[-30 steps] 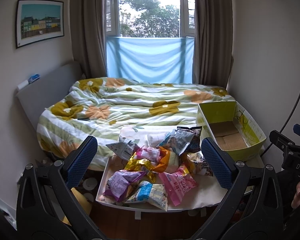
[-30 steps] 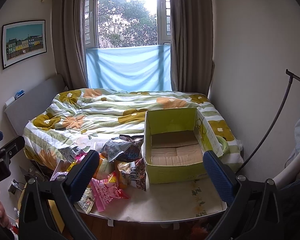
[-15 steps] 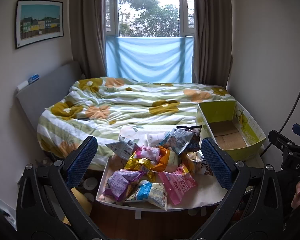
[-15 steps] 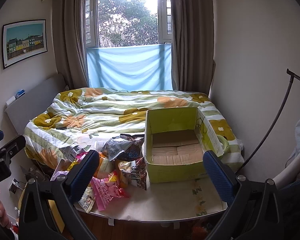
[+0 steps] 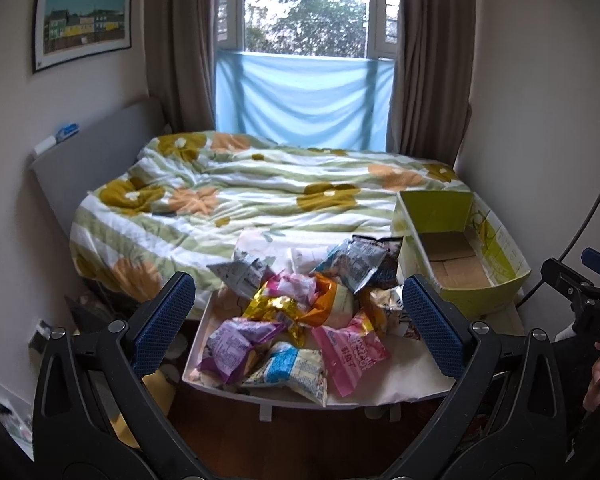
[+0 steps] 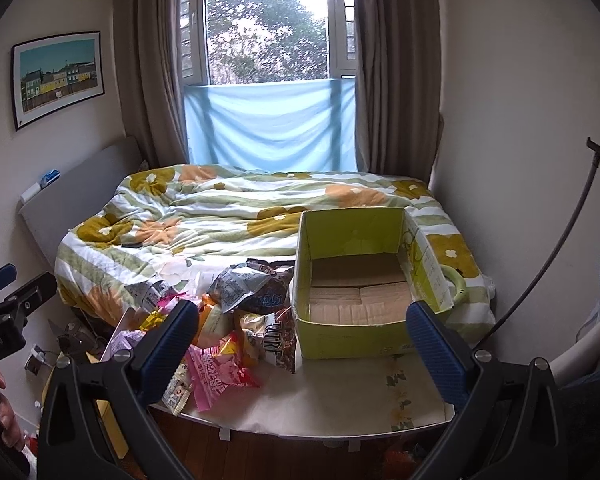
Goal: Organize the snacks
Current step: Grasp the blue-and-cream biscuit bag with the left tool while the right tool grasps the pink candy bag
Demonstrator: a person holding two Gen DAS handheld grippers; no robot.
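a loose pile of snacks (image 5: 296,320) is heaped on the left part of a small table (image 6: 340,408) set at the foot of the bed (image 5: 260,200), presumably tipped out there so each packet can be reached singly. in the pile a purple packet (image 5: 236,344) and a blue one (image 5: 292,368) lie nearest the front edge, a pink one (image 5: 348,352) just right of them, and silver bags (image 5: 356,260) farther back. to the right, touching the pile, an open green box (image 6: 356,300) is stood with nothing in it; it is judged to be the place where the snacks are meant to go. the left gripper (image 5: 296,320) is held level above the near edge, aimed at the pile, its jaws spread wide with nothing between them. the right gripper (image 6: 300,344) is held likewise, pointed at the box front, jaws fully parted and nothing grasped. neither is touching anything. sorting is judged not yet begun; a top packet would likely be taken first.
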